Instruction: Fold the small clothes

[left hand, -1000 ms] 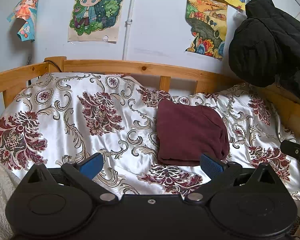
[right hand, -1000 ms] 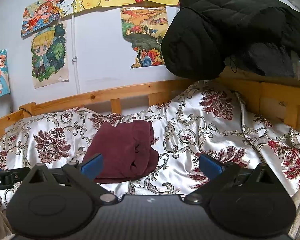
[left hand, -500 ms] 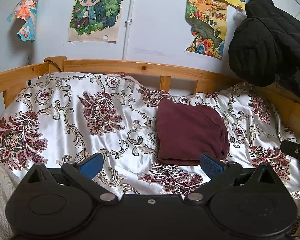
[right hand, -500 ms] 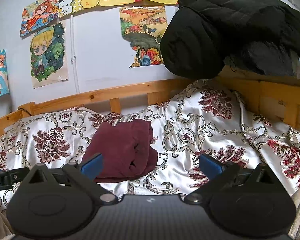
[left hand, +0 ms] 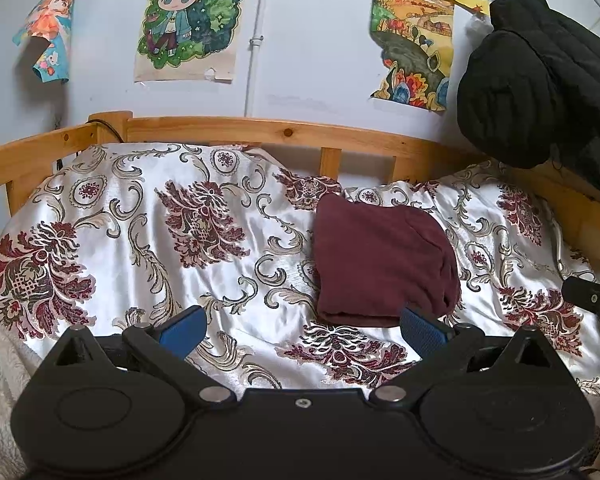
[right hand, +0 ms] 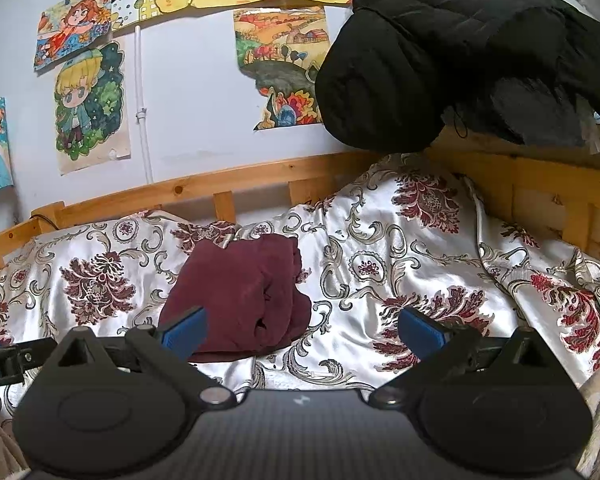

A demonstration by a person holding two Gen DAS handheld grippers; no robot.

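A: Where is the garment relative to the two tools?

B: The dark red garment [left hand: 384,264] lies folded into a compact bundle on the bedspread [left hand: 148,248], a shiny white cloth with red floral and beige scroll patterns. From the left wrist view it sits ahead and a little to the right of the left tool [left hand: 302,326], its near edge just beyond that tool's right blue finger [left hand: 420,330].

A: And from the other side?

B: In the right wrist view the same garment [right hand: 240,296] lies ahead and to the left of the right tool [right hand: 302,326]. The left blue finger [right hand: 184,328] overlaps the garment's near corner in the picture; I cannot tell whether it touches the cloth.

A: How do the tools stand?

B: Both have their fingers spread wide apart, and nothing is between them. Neither holds anything. Between the left tool's fingers only the bedspread shows; the same goes for the right one.

A: Can each tool see the other?

B: Partly. A black piece of the right tool shows at the right edge of the left view, and a black piece of the left tool at the left edge of the right view.

A: What surrounds the bed?

B: A wooden bed rail [left hand: 284,132] runs behind the bedspread, drawings [left hand: 188,20] hang on the pale wall, and a black padded coat [right hand: 460,48] is draped over the rail at the right.
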